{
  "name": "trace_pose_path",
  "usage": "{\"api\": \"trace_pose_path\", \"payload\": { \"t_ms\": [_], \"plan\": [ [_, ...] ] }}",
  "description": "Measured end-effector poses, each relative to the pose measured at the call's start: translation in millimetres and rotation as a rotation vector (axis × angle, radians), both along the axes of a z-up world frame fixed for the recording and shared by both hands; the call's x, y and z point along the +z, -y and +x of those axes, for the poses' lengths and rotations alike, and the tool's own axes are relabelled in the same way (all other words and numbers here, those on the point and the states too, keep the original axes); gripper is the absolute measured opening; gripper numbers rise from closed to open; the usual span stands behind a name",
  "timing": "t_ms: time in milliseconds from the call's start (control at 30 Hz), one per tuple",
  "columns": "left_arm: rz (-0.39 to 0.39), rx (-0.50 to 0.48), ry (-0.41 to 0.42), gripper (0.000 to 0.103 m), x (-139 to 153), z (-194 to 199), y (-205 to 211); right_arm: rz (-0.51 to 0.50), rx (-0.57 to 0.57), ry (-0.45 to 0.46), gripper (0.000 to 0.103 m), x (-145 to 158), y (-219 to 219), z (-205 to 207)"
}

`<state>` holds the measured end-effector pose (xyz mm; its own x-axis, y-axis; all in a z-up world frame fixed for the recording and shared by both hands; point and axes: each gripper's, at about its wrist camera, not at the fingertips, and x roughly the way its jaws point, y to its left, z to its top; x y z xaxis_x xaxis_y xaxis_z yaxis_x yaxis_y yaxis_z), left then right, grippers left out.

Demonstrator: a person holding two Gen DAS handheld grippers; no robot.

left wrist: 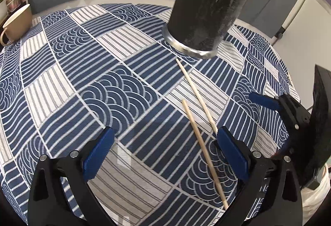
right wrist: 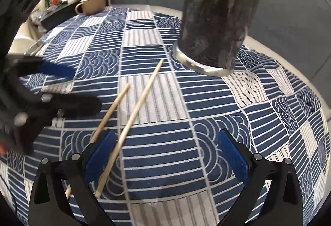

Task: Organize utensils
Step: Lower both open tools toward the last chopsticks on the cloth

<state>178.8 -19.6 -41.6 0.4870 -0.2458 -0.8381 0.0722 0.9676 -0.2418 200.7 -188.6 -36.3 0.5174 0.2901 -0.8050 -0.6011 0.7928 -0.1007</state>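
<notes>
Just below the spread, empty left gripper (left wrist: 165,153) (right gripper (right wrist: 167,155) likewise): two chopsticks (left wrist: 203,148).

Home dining table, patterned tablecloth (left wrist: 103,91), mug (right wrist: 94,4)

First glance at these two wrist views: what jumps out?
The tall black utensil holder with a metal base ring stands at the far side of the blue-and-white patterned tablecloth, stick tips showing above its rim. Two loose wooden chopsticks lie on the cloth in front of it, between the open left gripper and open right gripper. A beige mug sits at the far left edge.
</notes>
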Motion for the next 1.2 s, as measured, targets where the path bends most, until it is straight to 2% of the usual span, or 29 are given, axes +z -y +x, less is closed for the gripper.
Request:
{"api": "trace_pose_path", "payload": {
  "t_ms": [167, 233, 333, 433, 633, 833, 1100, 1200],
  "plan": [
    [-0.001, 0.0, 0.005, 0.097, -2, -6, 9, 0.004, -0.016, -0.014, 0.095, 3, 29, 6],
    [-0.013, 0.039, 0.002, 0.097, -4, -11, 7, 0.016, -0.019, -0.032, 0.095, 3, 42, 11],
    [0.014, 0.038, 0.003, 0.097, -1, -21, 13, 0.024, -0.006, -0.047, 0.095, 4, 60, 23],
    [0.07, -0.007, -0.004, 0.097, -4, -25, 30, 0.029, 0.014, -0.076, 0.095, 2, 60, 37],
    [0.238, -0.041, 0.067, 0.098, -12, -32, 49, 0.043, 0.057, -0.103, 0.096, -1, 43, 53],
    [0.23, -0.073, 0.126, 0.099, -10, -36, 38, 0.061, 0.044, -0.088, 0.096, -3, 38, 56],
    [0.226, -0.072, 0.123, 0.099, -12, -38, 42, 0.064, 0.031, -0.09, 0.097, -2, 36, 58],
    [0.232, -0.099, 0.127, 0.099, -10, -40, 42, 0.06, 0.03, -0.087, 0.096, -3, 35, 57]
  ]
}}
